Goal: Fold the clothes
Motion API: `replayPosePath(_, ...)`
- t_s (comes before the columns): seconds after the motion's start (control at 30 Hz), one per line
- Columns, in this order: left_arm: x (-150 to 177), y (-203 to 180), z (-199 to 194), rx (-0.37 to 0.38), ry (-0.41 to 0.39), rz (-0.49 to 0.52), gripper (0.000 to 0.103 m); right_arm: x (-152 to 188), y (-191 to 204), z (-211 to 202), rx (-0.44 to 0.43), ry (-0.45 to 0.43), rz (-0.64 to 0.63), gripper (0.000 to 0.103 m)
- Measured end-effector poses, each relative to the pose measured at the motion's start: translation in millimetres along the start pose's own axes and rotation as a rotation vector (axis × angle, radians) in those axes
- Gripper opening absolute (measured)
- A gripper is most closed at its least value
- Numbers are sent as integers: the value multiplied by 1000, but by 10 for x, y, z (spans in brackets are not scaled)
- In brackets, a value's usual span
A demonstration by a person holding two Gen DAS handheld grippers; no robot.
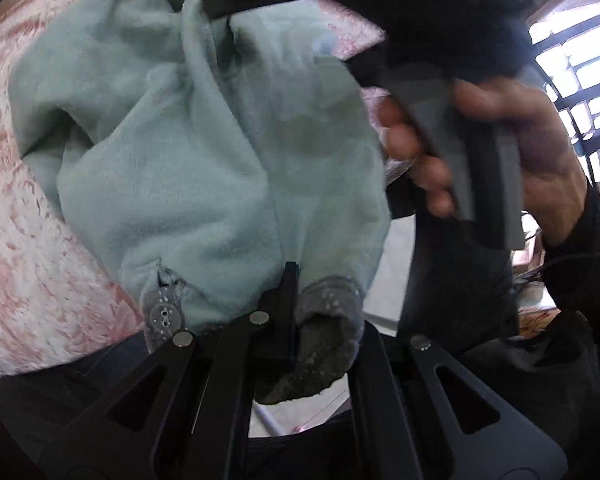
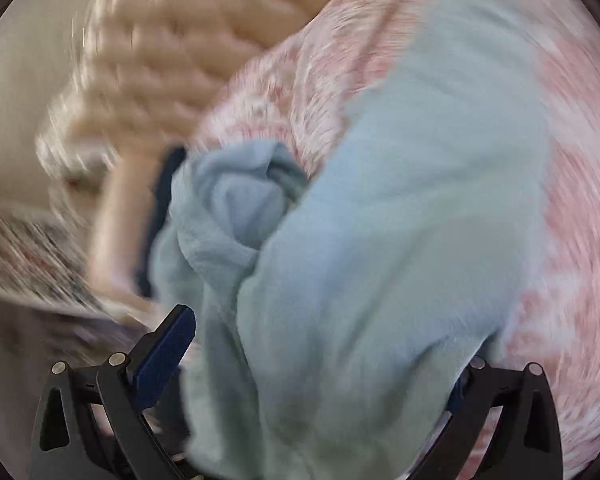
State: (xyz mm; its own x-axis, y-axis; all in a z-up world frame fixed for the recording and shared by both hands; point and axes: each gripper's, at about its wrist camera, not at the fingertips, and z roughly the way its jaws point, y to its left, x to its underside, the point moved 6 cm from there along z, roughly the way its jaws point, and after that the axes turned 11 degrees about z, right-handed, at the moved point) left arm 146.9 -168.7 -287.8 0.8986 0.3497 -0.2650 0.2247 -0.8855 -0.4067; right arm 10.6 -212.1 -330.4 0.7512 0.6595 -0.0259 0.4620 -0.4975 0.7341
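Under everything lies the pink and white bedcover (image 1: 32, 216), soft and patterned, and it fills the background in both of my wrist views. In the right wrist view a beige tufted headboard (image 2: 188, 36) stands behind it, much blurred.

The light green garment (image 1: 204, 152) is the next largest thing. It is bunched and hangs in folds in front of both cameras, above the bedcover. In the right wrist view it lies over the middle of my right gripper (image 2: 320, 368), between the two fingers. Those fingers stand wide apart, the left one with its blue pad (image 2: 164, 356) clear of the cloth and the right one mostly hidden behind a fold, so I see no grasp there.

My left gripper (image 1: 300, 312) has its fingers closed together on the grey ribbed cuff (image 1: 324, 320) of the garment, at the lower edge of the cloth. Just beside the cuff, a small metal snap button (image 1: 165, 315) sits on a grey band.

In the left wrist view my right hand (image 1: 500, 144) in a dark sleeve (image 1: 592, 264) holds the handle of the other tool, to the right of the garment.
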Motion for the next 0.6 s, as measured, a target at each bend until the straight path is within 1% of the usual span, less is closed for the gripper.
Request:
replayPosePath(0.03,-2,11,-36,-1,-21,-14,5,-16,63,61,52,10,-44,98)
replayPosePath(0.07,-4,38,-76,-5,-42,-36,6,-34,126,121,105,20,-89,57)
replayPosePath(0.1,13,98,-138,-12,-65,-71,11,-53,188,179,157,30,-133,24)
replayPosePath(0.13,43,181,-214,-21,-88,-115,22,-71,252,227,201,39,-173,24)
replayPosePath(0.17,83,264,-306,-21,-120,-156,29,-62,331,186,167,30,-175,24)
replayPosePath(0.2,127,352,-429,-11,-176,-196,45,-76,439,117,140,20,-197,24)
replayPosePath(0.23,170,444,-568,3,-245,-239,68,-89,547,48,113,9,-219,24)
replayPosePath(0.27,205,540,-705,25,-317,-287,78,-102,655,-21,86,-2,-241,24)
replayPosePath(0.3,236,639,-842,54,-391,-340,92,-117,764,-93,60,-14,-262,24)
replayPosePath(0.33,261,732,-964,68,-453,-386,98,-164,883,-184,35,-36,-279,24)
replayPosePath(0.4,289,895,-1184,66,-557,-451,99,-240,1146,-460,-32,-88,-320,24)
replayPosePath(0.5,226,1043,-1383,102,-659,-503,99,-327,1569,-1001,-153,-176,-390,24)
replayPosePath(0.53,166,1083,-1428,127,-694,-507,100,-350,1701,-1174,-194,-202,-411,24)
replayPosePath(0.57,87,1133,-1473,175,-735,-508,100,-334,1746,-1239,-231,-190,-411,24)
replayPosePath(0.6,-19,1192,-1520,250,-775,-517,100,-318,1790,-1306,-268,-179,-410,24)
